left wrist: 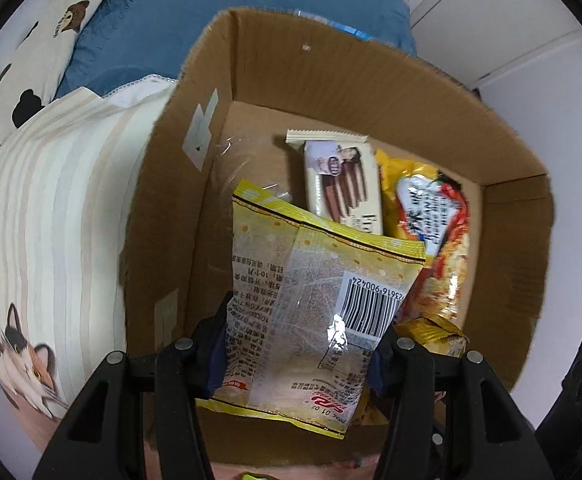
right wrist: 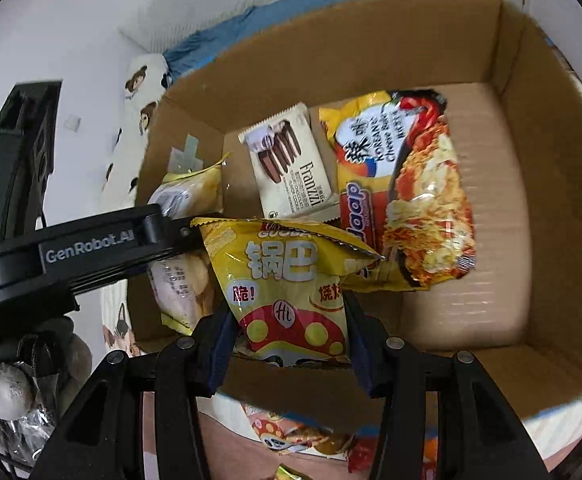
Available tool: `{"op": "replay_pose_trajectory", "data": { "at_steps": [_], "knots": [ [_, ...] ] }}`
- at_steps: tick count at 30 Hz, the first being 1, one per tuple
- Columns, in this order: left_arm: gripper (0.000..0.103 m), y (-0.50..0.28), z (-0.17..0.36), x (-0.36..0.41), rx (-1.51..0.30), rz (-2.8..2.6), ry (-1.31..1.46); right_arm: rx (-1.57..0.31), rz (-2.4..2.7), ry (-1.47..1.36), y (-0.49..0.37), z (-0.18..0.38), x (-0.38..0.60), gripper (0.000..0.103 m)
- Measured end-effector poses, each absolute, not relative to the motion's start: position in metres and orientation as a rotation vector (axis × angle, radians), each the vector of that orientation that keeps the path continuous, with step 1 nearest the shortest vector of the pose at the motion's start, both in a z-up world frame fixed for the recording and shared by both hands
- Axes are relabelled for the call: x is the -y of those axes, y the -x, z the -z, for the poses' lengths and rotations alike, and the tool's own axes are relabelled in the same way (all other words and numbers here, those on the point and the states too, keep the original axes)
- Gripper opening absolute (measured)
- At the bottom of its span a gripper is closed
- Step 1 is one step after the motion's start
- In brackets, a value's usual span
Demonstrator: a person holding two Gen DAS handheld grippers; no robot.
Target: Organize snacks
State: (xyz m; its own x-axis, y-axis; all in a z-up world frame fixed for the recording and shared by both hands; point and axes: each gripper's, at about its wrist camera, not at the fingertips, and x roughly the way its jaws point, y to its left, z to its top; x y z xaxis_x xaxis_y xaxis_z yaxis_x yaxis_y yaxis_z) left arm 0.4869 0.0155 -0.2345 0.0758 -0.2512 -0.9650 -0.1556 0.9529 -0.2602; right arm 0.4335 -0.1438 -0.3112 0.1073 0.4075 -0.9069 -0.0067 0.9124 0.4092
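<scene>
A striped bed cover with a cat print (left wrist: 51, 216) is lying under and beside the scene, with a blue pillow (left wrist: 219, 12) beyond it; a large open cardboard box (left wrist: 371, 76) is sitting on the bed, its flaps standing up and its floor partly bare.

Inside the box, a Korean cheese ramen packet (right wrist: 423, 200) is lying flat toward the right wall; beside it on the left, a cream wafer packet (right wrist: 287, 164) is resting on the floor near the far wall, touching the ramen packet's edge.

The left gripper (left wrist: 295, 344) is pointing steeply down into the box and is pinching a pale yellow snack bag (left wrist: 307, 280), barcode side up, between its two fingers; in the right wrist view that gripper is reaching in from the left with the bag hanging near the left wall.

The right gripper (right wrist: 289, 336) is likewise angled down over the near edge of the box; its fingers are pressing on a yellow rice-crust snack bag (right wrist: 287, 276), whose top corner is overlapping the ramen packet.

More loose snack packets (right wrist: 291, 436) are lying on the bed outside the near wall.
</scene>
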Motion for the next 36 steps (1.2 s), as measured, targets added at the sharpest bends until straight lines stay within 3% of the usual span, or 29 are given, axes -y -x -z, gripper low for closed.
{"op": "replay_pose_trajectory", "data": {
  "at_steps": [3,5,10,14,21,36],
  "knots": [
    [0.051,-0.49,0.252,-0.017,-1.556,0.073,0.316,-1.524,-0.325,-0.289,-0.44,0.33,0.134,0.057],
    [0.052,-0.49,0.258,-0.015,-1.562,0.085,0.296,-1.564,-0.307,-0.241,-0.442,0.338,0.13,0.089],
    [0.072,-0.488,0.259,-0.006,-1.554,0.108,0.249,-1.561,-0.291,-0.228,-0.444,0.338,0.133,0.098],
    [0.092,-0.485,0.25,-0.002,-1.515,0.112,0.236,-1.539,-0.263,-0.228,-0.444,0.33,0.141,0.099],
    [0.093,-0.471,0.231,-0.008,-1.452,0.098,0.24,-1.51,-0.214,-0.22,-0.44,0.32,0.16,0.099],
    [0.093,-0.386,0.134,-0.026,-1.142,0.056,0.223,-1.263,-0.186,-0.205,-0.376,0.228,0.182,0.099]
  ]
}}
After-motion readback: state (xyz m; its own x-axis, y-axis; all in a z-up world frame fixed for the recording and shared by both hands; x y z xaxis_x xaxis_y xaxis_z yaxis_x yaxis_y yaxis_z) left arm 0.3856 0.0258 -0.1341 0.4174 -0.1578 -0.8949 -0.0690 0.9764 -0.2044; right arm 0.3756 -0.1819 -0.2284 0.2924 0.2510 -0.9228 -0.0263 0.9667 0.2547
